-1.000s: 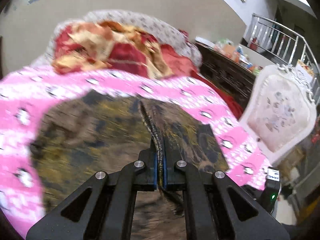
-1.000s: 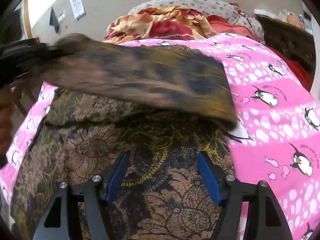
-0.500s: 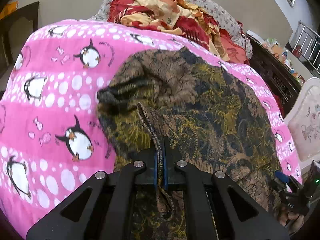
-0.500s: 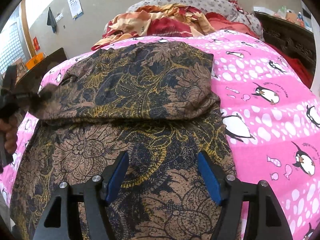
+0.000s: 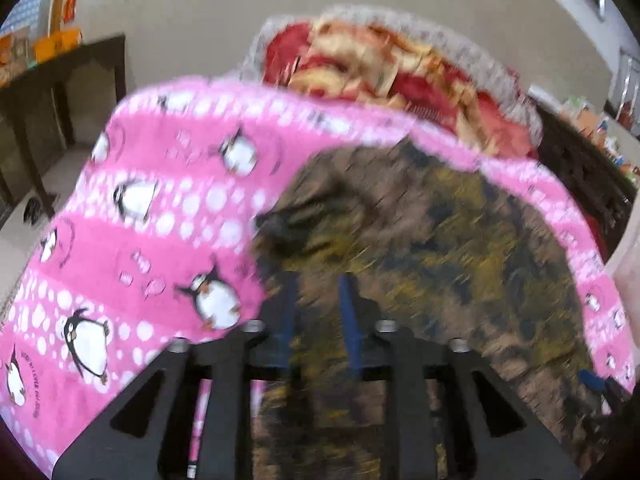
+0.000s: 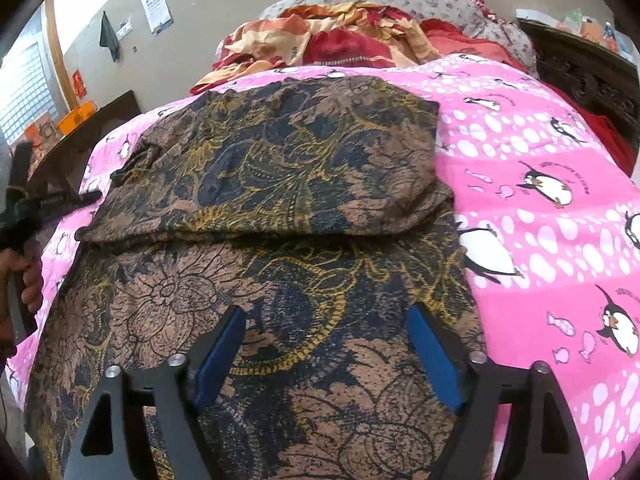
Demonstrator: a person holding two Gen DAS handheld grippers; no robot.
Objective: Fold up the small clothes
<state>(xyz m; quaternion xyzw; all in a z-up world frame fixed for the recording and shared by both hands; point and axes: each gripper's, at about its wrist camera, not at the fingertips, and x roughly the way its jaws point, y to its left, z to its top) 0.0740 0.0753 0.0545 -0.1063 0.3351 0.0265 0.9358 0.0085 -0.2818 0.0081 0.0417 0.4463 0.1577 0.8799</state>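
Left gripper (image 5: 318,316) sits low over the near left part of the garment (image 5: 420,248), pointing up the bed; its fingers (image 5: 349,312) stand a narrow gap apart with nothing between them. That view is motion-blurred, so fabric detail there is poor. From the right wrist view the left gripper (image 6: 86,197) shows at the far left edge, just off the garment's left side, over the pink sheet, with the person's left hand (image 6: 30,280) wrapped round its handle below.

Right gripper (image 6: 328,350) hovers over the near end of the garment (image 6: 280,208), fingers (image 6: 434,356) spread wide, blue pads facing in, gripping nothing. Cannot tell if the tips touch the cloth.

Garment: brown fabric with black and mustard floral print, lying on the bed sheet (image 6: 560,152), pink with white dots and penguins. Far half is folded over toward the near half, giving a doubled upper layer with a fold edge running across the middle; a dark shadow line marks that edge. Lower single layer spreads out toward the camera. Left corner of the top layer is slightly bunched.

Crumpled red and orange bedding (image 6: 332,44) lies piled at the head of the bed, apart from the garment.
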